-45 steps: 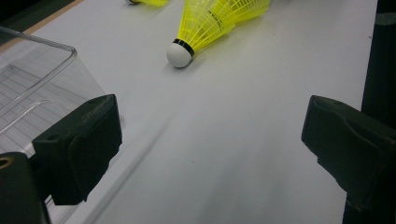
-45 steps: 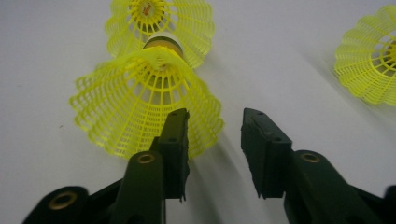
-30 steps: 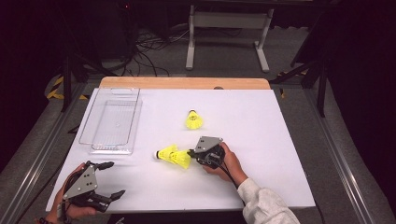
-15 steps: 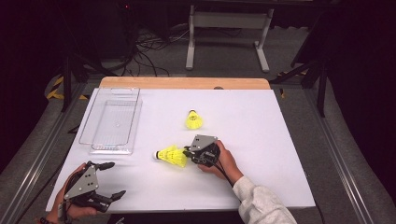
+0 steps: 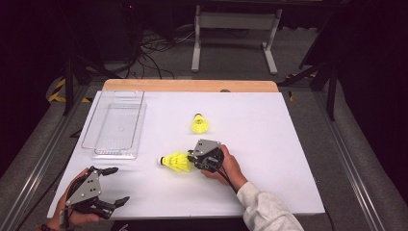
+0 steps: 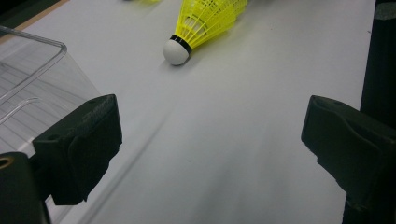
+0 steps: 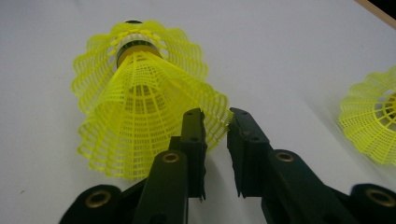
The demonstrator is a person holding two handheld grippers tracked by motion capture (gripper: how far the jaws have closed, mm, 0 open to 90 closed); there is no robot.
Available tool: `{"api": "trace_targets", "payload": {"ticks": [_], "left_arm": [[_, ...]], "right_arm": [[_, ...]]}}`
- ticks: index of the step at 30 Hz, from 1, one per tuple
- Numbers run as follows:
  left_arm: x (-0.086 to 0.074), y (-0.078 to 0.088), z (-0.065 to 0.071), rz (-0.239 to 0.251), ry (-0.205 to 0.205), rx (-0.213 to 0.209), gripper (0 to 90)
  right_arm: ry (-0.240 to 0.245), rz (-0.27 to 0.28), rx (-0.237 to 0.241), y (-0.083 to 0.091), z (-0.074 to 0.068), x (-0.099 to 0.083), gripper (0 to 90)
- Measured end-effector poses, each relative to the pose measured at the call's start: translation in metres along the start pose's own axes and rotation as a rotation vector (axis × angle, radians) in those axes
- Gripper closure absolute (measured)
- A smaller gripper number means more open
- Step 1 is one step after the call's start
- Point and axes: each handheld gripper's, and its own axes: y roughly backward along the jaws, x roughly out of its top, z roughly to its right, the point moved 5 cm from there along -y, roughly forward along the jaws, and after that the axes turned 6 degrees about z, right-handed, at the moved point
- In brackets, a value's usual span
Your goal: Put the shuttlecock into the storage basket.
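Observation:
A yellow shuttlecock lies on the white table with its white cork to the left. In the right gripper view it looks like two nested together. My right gripper is at its skirt. Its jaws have just been opening and now stand narrowly apart, with the skirt's rim at the gap and the pads off it. A second yellow shuttlecock stands farther back, also at the right edge. My left gripper rests wide open at the front left, holding nothing, with the shuttlecock's cork ahead.
A clear plastic tray sits at the table's left, close to my left gripper's left jaw. A wooden strip edges the far side. Metal rails run along both sides of the table.
The right hand has shifted slightly to the left, and the shuttlecock lies flat with its white cork showing. The left gripper has kept still.

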Motion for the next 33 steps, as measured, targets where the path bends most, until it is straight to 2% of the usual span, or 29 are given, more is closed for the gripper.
{"api": "trace_targets", "payload": {"ticks": [20, 33], "left_arm": [[0.000, 0.001, 0.000, 0.005, 0.003, 0.002, 6.3], [0.001, 0.002, 0.000, 0.011, -0.001, 0.009, 6.1]], "right_arm": [[0.000, 0.016, -0.027, 0.011, 0.001, 0.005, 56.2], [0.020, 0.056, -0.057, 0.037, 0.003, 0.014, 47.0]]}}
